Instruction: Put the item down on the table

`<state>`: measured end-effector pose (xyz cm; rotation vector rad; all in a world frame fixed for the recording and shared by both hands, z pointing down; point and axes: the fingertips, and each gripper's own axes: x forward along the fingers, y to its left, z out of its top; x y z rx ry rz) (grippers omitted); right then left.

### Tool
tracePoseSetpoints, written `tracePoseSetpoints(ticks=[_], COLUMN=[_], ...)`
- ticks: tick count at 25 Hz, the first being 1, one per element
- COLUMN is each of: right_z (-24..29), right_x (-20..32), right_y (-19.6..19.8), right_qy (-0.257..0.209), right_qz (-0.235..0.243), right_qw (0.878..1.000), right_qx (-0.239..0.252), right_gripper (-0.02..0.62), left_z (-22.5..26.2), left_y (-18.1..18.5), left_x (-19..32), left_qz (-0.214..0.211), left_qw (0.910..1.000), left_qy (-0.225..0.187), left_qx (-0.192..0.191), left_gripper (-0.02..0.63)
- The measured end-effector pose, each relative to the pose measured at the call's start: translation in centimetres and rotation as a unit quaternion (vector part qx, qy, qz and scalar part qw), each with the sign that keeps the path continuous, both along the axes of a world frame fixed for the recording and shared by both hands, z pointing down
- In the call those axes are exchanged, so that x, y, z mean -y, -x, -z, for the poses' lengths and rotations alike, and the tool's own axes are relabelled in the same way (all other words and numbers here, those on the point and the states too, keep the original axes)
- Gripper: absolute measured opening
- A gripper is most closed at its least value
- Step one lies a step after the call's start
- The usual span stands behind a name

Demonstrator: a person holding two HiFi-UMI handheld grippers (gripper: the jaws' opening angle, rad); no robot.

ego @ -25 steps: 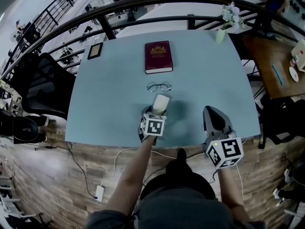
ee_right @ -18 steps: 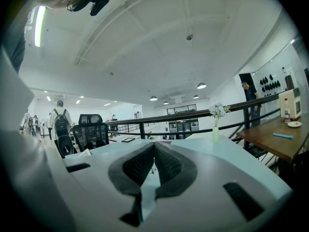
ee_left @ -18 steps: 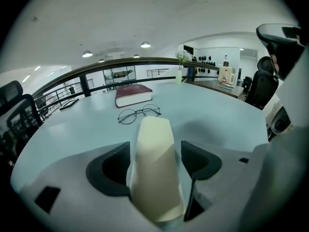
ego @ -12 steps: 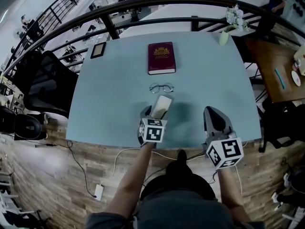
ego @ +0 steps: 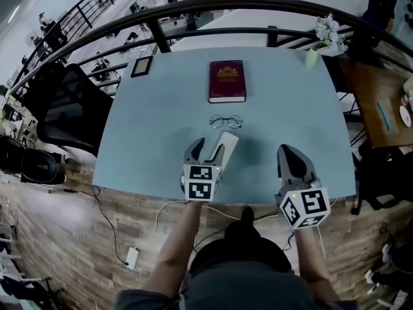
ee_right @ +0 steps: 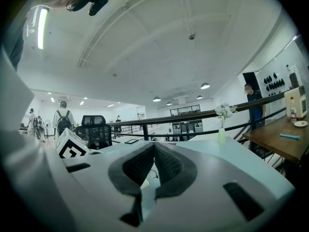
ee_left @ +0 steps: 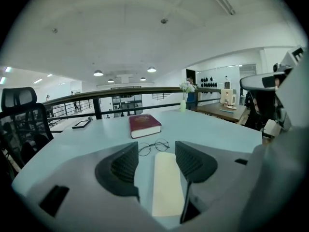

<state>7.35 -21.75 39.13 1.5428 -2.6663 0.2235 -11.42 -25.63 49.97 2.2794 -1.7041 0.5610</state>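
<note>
Head view: a cream case lies flat on the pale blue table, just short of the glasses and the red book. The left gripper hangs above the case's near end, its jaws apart though just now narrowing, pads clear of it. The right gripper hovers alongside, jaws pressed together on nothing.

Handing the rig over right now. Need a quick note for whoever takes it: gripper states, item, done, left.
Left gripper: open, above the table; its jaws have just been closing a little, on nothing.
Right gripper: shut, empty, near the table's front edge.
Cream flat item: lies on the table below the left gripper, just short of the glasses; pads off it.
Done: item set down, released.
Left: probably only pulling the left gripper clear.
</note>
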Motion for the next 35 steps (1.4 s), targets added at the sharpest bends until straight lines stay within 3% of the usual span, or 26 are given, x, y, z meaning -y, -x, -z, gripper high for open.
tracePoseSetpoints(ticks=[17,27,35], right_z=[1.2,1.5,1.9], right_x=[0.2,0.0,-0.4], right_y=[0.8,1.1,1.3], right_qy=[-0.017,-0.023,-0.029], right_qz=[0.014,0.019,0.019], right_qw=[1.0,1.0,0.999], right_qx=[0.0,0.001,-0.001], right_gripper=[0.003,0.003,0.003], left_z=[8.9,11.3,12.0], left_y=[3.8,4.8,5.4], left_x=[-2.8,-4.3,-5.4], left_qz=[0.046,0.058,0.066], left_qw=[0.9901,0.9832,0.979], left_qy=[-0.12,-0.16,-0.169], left_qx=[-0.056,-0.065,-0.093], left_gripper=[0.135,0.071,0.025])
